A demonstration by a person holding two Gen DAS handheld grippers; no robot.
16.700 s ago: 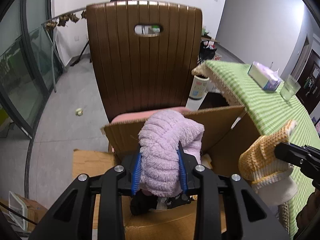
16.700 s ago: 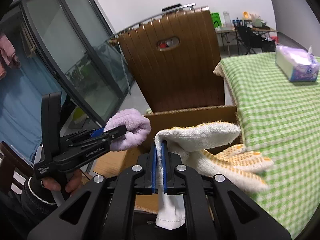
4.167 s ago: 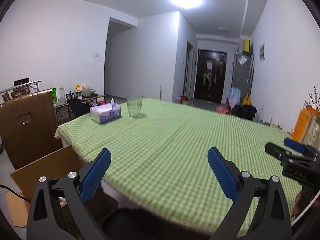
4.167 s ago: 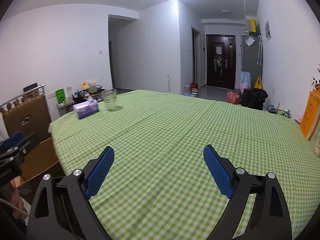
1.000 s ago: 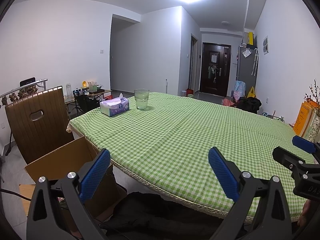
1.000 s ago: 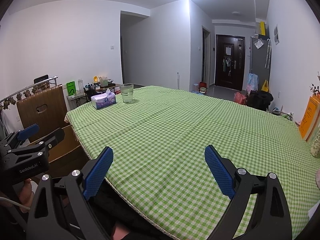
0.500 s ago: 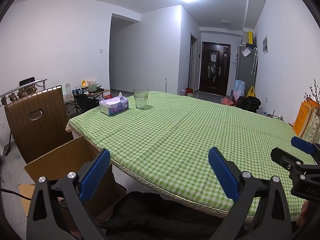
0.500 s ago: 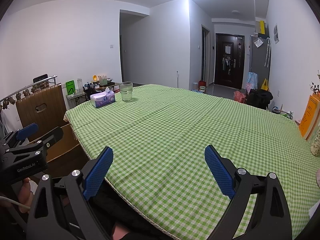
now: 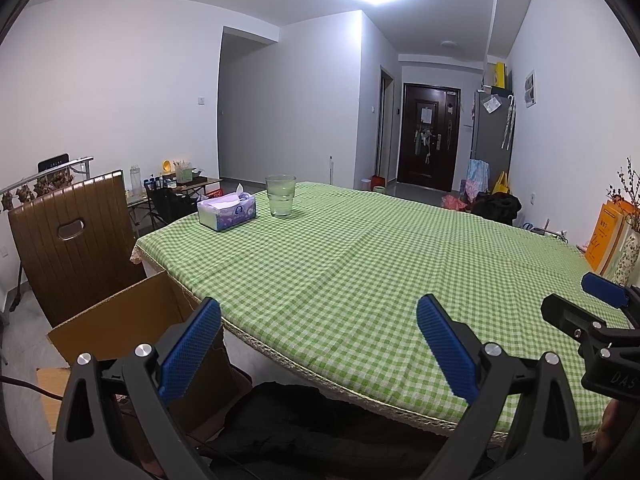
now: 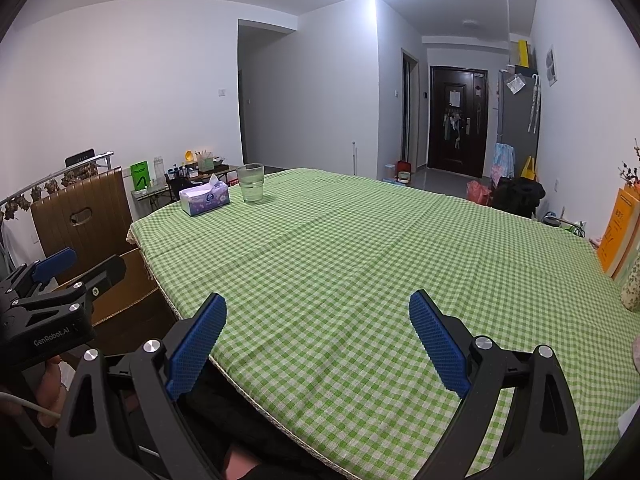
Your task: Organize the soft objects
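Observation:
Both grippers hover at the near edge of the table with the green checked cloth (image 9: pixel 360 264). My left gripper (image 9: pixel 318 354) is open, its blue pads wide apart with nothing between them. My right gripper (image 10: pixel 318 344) is open and empty too. An open cardboard box (image 9: pixel 120 316) stands on the floor at the table's left corner, beside a brown chair (image 9: pixel 72 240); its inside is hidden. The same cardboard box (image 10: pixel 128 280) shows in the right wrist view behind the left gripper's body. No soft object shows on the cloth.
A tissue box (image 9: pixel 226 212) and a glass of water (image 9: pixel 281 196) stand at the table's far left. Orange books (image 10: pixel 618 232) and a patterned vase (image 10: pixel 632 284) sit at the right edge. Dark clothing (image 9: pixel 320 432) lies below the near edge.
Over the last second both views have shifted only slightly. Earlier, the left gripper held a purple fluffy item and the right a knit glove over the box; both are now open and empty.

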